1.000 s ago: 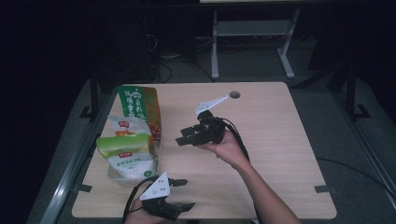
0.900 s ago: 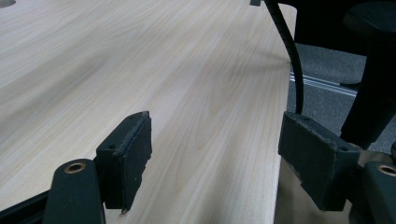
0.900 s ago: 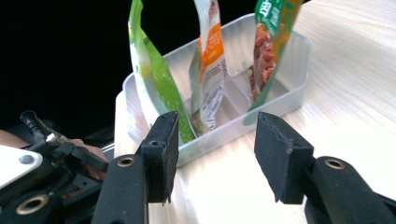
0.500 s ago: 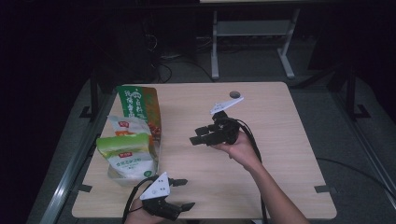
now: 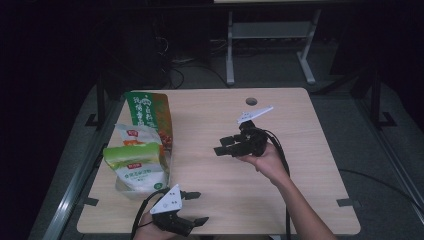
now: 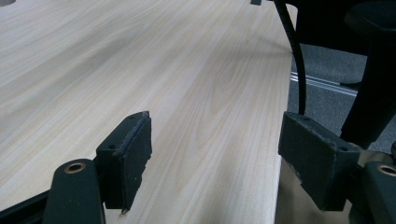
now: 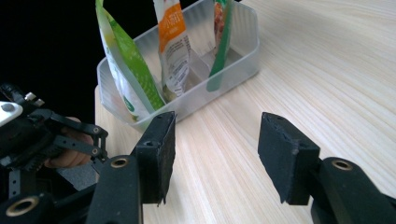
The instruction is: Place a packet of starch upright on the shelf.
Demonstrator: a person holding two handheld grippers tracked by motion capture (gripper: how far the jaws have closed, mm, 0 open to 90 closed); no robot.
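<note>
A clear plastic bin (image 5: 131, 188) stands at the table's left with three upright pouches: a tall green one (image 5: 148, 116), a white and orange one (image 5: 136, 135) and a pale green one (image 5: 135, 167). My right gripper (image 5: 221, 145) hovers open over the table's middle and points left toward the bin. Between its jaws (image 7: 215, 149) there is bare wood, with the bin (image 7: 196, 95) beyond. My left gripper (image 5: 200, 206) rests open at the front edge, right of the bin. Its jaws (image 6: 215, 149) hold nothing.
The wooden table (image 5: 300, 125) has a round cable hole (image 5: 251, 101) near its far edge. A black cable (image 5: 280, 150) trails from the right gripper along the forearm. A metal stand (image 5: 270, 35) rises on the floor behind the table. The left gripper (image 7: 51, 140) appears beside the bin.
My right gripper has drifted to the right, farther from the bin, and stayed open. The left gripper has not moved.
</note>
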